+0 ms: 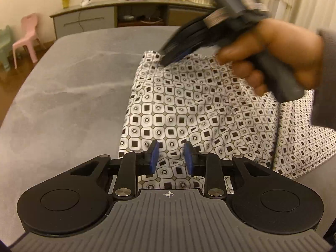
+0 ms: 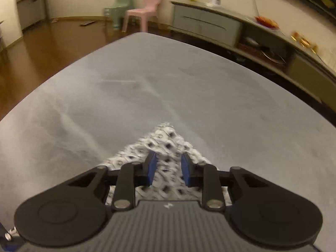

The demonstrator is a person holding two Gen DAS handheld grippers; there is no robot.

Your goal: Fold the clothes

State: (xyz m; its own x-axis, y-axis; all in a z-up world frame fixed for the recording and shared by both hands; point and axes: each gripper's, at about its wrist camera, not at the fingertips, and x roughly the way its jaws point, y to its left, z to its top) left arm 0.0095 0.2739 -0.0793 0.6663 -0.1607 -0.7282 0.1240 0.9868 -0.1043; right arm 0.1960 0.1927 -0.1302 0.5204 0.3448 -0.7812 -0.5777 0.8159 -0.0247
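Both tongs, left [image 1: 170, 156] and right [image 2: 167, 169], gape wide over the black-and-white geometric-print cloth garment [image 1: 189, 113]; a thin pinch could slip, bunching the fold.

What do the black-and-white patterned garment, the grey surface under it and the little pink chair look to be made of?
The black-and-white patterned garment looks like thin woven fabric, matte: it creases softly. The grey surface seems a napped, velvety cloth cover, since brushed streaks show lighter and darker. The pink chair looks like moulded plastic, smooth and one colour throughout. None is certain from the look alone.
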